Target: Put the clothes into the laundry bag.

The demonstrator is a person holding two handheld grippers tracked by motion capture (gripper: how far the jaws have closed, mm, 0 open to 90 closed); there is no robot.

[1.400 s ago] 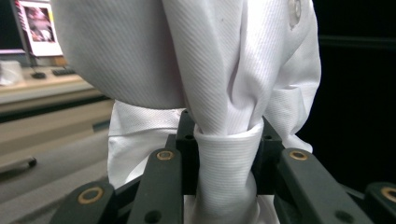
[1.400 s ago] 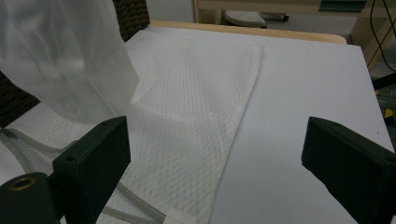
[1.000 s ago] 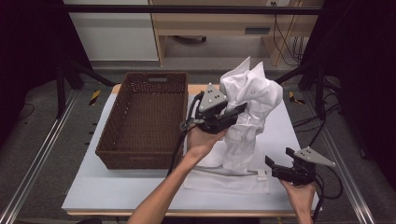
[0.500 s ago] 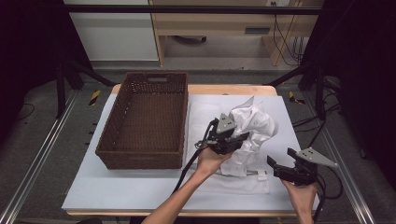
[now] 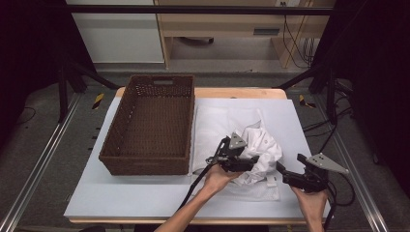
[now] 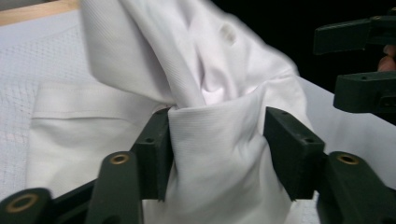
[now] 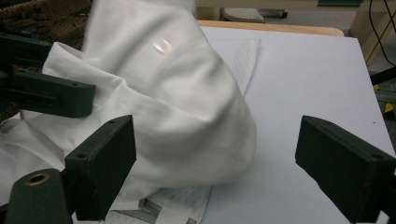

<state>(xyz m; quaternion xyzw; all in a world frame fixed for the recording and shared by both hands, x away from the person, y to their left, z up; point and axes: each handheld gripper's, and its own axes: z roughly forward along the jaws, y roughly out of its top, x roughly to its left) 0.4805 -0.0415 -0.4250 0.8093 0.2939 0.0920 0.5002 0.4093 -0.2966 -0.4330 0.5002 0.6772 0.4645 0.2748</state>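
Shirt, white, lies crumpled in a loose mound on the worktop, to the right of the basket and toward the near edge. Part of it rests on a flat white mesh cloth spread under it.

Worktop: a flat rectangular board covered in pale grey-white sheet, with a bare wooden strip along the far edge.

Basket: dark brown wicker, rectangular, open at the top, with a cut-out handle in the far wall. Its inside is bare weave. It stands well apart from both tools.

Shirt material: thin woven cotton-like fabric with soft folds. The left gripper view shows a small pale button high on the cloth and a flat stitched hem lower left.

Left tool: sits against the near left side of the mound. In the left gripper view a bunched fold of the shirt stands between its two black jaws. The jaws have just been opening. The left jaw face lies against the fold; the right jaw face sits at the edge of the cloth, and whether it still presses cannot be told for certain.

Right tool: just to the right of the mound, low over the worktop. Its jaws stand wide apart. The shirt bulges between them near the left jaw, clear of the right one, and is not gripped.
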